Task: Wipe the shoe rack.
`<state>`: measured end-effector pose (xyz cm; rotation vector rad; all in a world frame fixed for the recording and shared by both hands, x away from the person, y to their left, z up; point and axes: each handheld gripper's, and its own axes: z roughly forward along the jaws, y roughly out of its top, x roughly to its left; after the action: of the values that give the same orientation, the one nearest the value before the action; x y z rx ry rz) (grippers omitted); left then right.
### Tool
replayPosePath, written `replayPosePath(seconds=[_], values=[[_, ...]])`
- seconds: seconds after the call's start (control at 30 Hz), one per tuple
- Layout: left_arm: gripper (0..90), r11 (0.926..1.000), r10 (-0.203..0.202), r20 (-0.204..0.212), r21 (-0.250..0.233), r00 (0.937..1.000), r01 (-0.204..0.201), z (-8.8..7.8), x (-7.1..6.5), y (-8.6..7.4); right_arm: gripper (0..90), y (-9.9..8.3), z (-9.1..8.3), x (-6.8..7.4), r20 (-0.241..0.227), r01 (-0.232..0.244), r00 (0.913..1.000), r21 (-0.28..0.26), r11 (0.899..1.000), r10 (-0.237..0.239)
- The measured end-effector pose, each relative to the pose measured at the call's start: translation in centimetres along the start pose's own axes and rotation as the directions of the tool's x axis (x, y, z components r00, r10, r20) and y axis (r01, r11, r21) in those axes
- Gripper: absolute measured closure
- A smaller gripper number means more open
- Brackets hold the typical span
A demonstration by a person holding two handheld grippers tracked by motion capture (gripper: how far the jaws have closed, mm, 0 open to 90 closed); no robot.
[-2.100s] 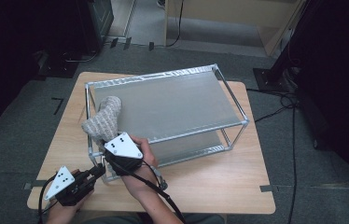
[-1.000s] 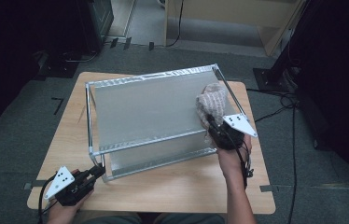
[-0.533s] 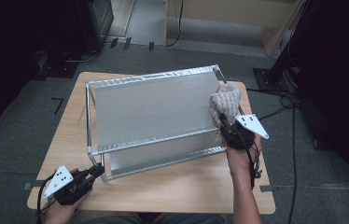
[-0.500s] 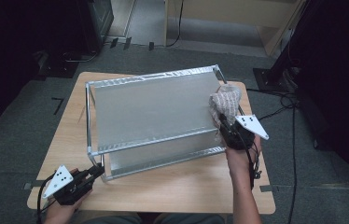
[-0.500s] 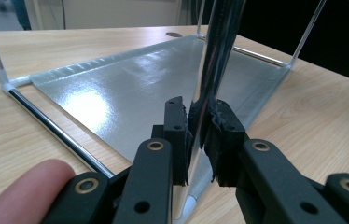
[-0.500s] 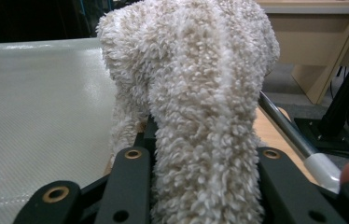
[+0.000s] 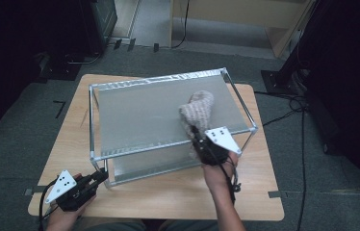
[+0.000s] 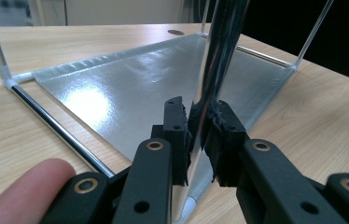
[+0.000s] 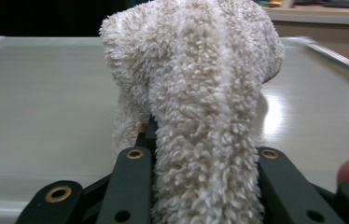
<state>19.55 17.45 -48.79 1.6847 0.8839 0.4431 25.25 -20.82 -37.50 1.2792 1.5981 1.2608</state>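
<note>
A metal rack with two silvery shelves stands on the wooden table; its top shelf [image 7: 139,115] is bare at the left. A beige fluffy cloth [image 7: 197,108] lies on the right part of that shelf, and my right gripper [image 7: 195,135] is shut on it. Its jaws have just been closing a little more on the cloth. In the right gripper view the cloth [image 9: 196,93] bulges over the jaws above the shelf [image 9: 37,93]. My left gripper [image 7: 102,175] is shut on the rack's front left post [image 8: 219,56], above the lower shelf [image 8: 130,84].
The table [image 7: 168,192] has bare wood in front of the rack and on both sides of it. Dark furniture and cables lie on the floor around the table. A fingertip [image 8: 28,179] rests beside the left jaws.
My right gripper has carried the cloth leftward from the top shelf's right edge toward its middle. The left gripper has stayed on the post.
</note>
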Motion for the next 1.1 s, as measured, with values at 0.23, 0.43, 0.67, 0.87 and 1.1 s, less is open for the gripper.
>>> replayPosePath(seconds=[0.23,0.43,0.67,0.87,1.1], values=[[79.1,1.0,0.001,0.015,0.001,0.9999,-0.001,0.1,-0.2,0.0,71.0,-0.4,0.3,7.1,-0.093,0.047,0.9944,-0.026,0.999,-0.05],[78.9,0.9999,-0.001,0.031,0.011,0.9995,0.001,0.3,-0.7,0.0,71.0,-0.4,0.4,11.1,-0.173,0.078,0.9814,-0.034,0.996,-0.082],[79.0,0.9999,0.006,0.045,0.014,0.999,-0.007,0.5,-1.4,0.0,71.5,-0.3,0.5,13.7,-0.228,0.12,0.9658,-0.029,0.992,-0.123],[79.1,0.9997,0.018,0.065,0.014,0.9977,-0.019,0.6,-1.7,0.0,71.5,-0.4,0.2,15.1,-0.267,0.139,0.9532,-0.034,0.99,-0.143],[80.5,0.9952,0.094,0.052,0.024,0.9942,-0.095,0.5,-2.3,0.0,70.7,-0.4,-0.1,14.8,-0.281,0.187,0.9405,-0.045,0.981,-0.192]])
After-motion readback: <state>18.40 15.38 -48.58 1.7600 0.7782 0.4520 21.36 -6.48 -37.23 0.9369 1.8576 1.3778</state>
